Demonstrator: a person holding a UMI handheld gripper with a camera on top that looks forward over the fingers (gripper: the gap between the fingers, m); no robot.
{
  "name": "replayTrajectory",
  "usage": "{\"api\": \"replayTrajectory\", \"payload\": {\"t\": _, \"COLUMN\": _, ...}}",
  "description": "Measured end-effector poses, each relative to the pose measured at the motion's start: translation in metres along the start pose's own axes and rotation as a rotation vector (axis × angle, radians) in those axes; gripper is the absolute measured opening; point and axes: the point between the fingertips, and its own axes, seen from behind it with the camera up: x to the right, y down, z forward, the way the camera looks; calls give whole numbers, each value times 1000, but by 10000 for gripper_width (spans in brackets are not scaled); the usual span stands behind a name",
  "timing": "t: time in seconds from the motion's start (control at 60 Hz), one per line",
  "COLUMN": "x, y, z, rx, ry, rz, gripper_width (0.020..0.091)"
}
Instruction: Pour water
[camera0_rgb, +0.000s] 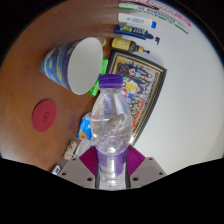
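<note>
One camera rides the hand-held gripper (112, 172), looking steeply down, close above the bench (30, 70).

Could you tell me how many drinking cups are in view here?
1. A single paper cup lies tilted on the table, beyond the water bottle held in the gripper. Others could be hidden behind the bottle.

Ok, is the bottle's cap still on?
Yes, capped: the purple cap sits on the bottle, which is held between the jaws, pointing toward the paper cup.
</note>
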Motion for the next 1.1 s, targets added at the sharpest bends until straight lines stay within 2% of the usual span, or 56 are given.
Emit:
{"api": "replayTrajectory", "payload": {"t": 0.25, "x": 2, "y": -7, "z": 1, "rx": 39, "ry": 2, "rz": -11, "gripper_width": 340}}
{"api": "replayTrajectory", "payload": {"t": 0.467, "x": 23, "y": -8, "z": -14, "rx": 120, "ry": -52, "rz": 405, "gripper_width": 340}}
{"api": "replayTrajectory", "payload": {"t": 0.633, "x": 31, "y": -13, "z": -23, "rx": 180, "ry": -158, "rz": 915, "gripper_width": 340}}
{"api": "replayTrajectory", "payload": {"t": 0.8, "x": 11, "y": -22, "z": -24, "rx": 232, "ry": -296, "rz": 1349, "gripper_width": 342}}
{"api": "replayTrajectory", "payload": {"t": 0.917, "x": -15, "y": -39, "z": -19, "rx": 277, "ry": -387, "rz": 1525, "gripper_width": 341}}
{"api": "replayTrajectory", "payload": {"t": 1.1, "x": -60, "y": -67, "z": -14, "rx": 301, "ry": -496, "rz": 1698, "gripper_width": 340}}
